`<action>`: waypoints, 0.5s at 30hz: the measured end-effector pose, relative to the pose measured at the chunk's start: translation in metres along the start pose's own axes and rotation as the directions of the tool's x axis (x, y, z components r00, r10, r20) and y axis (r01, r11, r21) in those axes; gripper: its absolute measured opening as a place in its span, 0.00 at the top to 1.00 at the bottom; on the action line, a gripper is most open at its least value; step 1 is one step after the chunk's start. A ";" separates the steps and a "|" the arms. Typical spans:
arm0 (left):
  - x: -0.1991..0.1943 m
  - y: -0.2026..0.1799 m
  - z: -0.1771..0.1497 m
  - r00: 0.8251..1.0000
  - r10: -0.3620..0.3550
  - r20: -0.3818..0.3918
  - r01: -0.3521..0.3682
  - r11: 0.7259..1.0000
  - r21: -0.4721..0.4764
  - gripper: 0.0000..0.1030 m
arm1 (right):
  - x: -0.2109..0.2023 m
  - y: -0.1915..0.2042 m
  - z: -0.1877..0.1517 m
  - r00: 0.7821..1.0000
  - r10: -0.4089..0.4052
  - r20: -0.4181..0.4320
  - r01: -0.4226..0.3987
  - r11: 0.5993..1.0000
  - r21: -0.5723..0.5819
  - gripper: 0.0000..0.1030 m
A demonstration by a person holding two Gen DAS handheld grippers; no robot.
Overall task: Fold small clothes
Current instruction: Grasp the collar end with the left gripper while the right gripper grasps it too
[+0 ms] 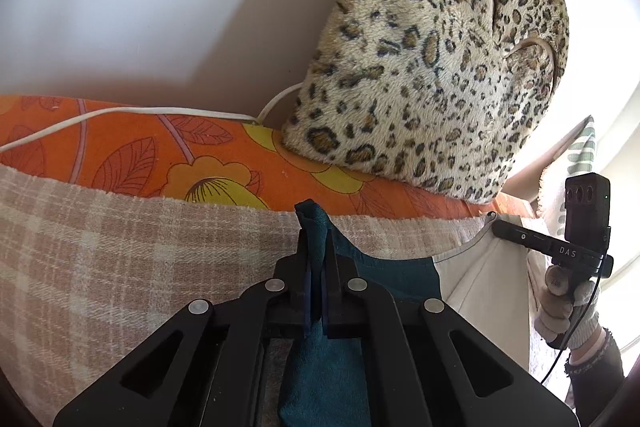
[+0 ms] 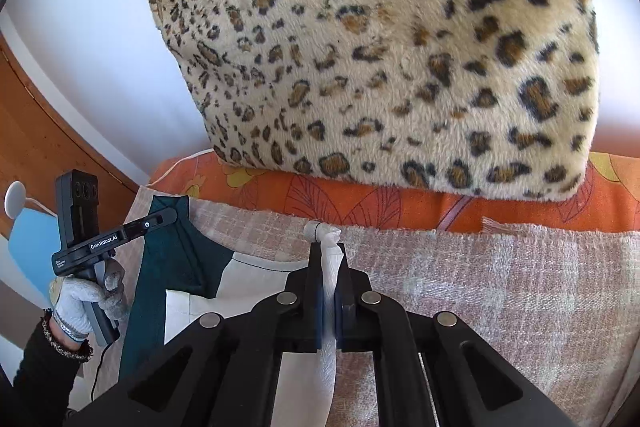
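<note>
The teal-and-cream garment (image 2: 188, 279) hangs stretched between both claws above the plaid blanket (image 1: 120, 247), its held edge running side to side. The left gripper (image 1: 316, 247) pinches the teal corner, the right gripper (image 2: 328, 259) clamps the cream corner, level with each other, so the fold probably drops toward the leopard cushion (image 1: 432, 67).

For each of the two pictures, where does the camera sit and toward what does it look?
Left wrist view: sits on the left tongs, shut on the teal part of the garment; looks toward the leopard cushion; the gloved right hand shows.
Right wrist view: sits on the right tongs, shut on the white part; looks at the same cushion; the gloved left hand shows.
Shared: cushion, orange floral sheet, plaid blanket, garment.
</note>
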State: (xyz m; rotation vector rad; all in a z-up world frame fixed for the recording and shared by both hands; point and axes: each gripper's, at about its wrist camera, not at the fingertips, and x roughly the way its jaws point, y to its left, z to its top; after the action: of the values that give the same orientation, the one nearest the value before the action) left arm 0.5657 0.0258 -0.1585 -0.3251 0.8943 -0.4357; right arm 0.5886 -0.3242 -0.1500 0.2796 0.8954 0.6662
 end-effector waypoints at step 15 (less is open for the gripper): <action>-0.074 -0.042 -0.009 0.996 -0.035 0.077 0.031 0.998 0.049 0.99 | -0.071 0.043 -0.009 0.998 0.019 0.056 -0.015 0.997 -0.079 0.99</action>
State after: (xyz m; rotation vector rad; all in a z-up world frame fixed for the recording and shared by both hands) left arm 0.5082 0.0250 -0.0953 -0.3112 0.8019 -0.4713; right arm 0.5322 -0.3366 -0.0900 0.2353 0.8115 0.7041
